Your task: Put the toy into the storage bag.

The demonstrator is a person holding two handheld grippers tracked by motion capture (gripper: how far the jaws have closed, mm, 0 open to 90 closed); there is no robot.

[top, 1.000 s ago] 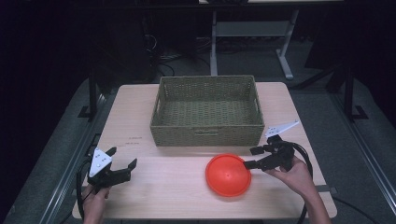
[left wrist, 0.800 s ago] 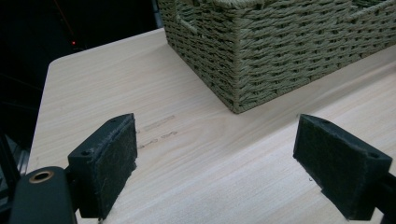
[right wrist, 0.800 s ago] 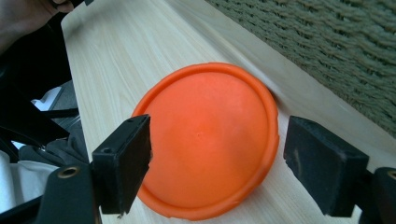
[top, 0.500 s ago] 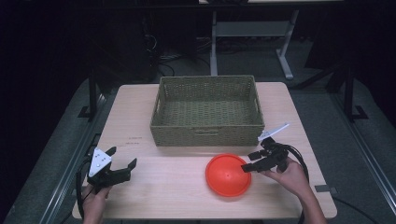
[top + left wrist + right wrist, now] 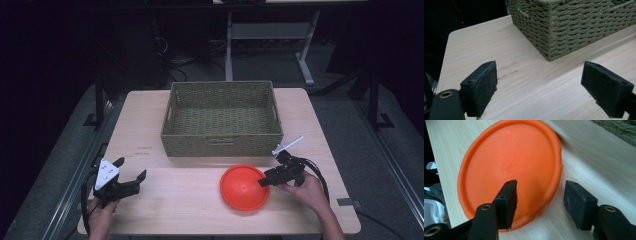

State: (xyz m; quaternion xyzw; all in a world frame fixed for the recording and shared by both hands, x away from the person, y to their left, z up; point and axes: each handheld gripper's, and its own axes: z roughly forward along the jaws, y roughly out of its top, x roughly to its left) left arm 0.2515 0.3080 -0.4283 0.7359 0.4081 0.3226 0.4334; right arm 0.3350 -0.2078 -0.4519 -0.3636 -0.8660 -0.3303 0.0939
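An orange disc (image 5: 244, 186) lies flat on the wooden table (image 5: 190, 215), in front of a woven basket (image 5: 222, 120). My right gripper (image 5: 264, 178) reaches the disc's right rim and is open; in the right gripper view its jaws straddle the rim of the orange disc (image 5: 509, 167), one pad over the disc, the other over bare table. My left gripper (image 5: 131, 176) rests open near the table's front left corner, nothing between its pads (image 5: 480, 87). The basket's corner (image 5: 564, 27) stands ahead of it.
The basket looks empty inside. A table frame (image 5: 265, 35) and dark floor lie beyond the far edge. A small grey patch (image 5: 346, 202) sits on the table near the right front corner.
My right gripper has slid left and closer to the disc, its jaws now around the disc's right rim. The left gripper has stayed put.
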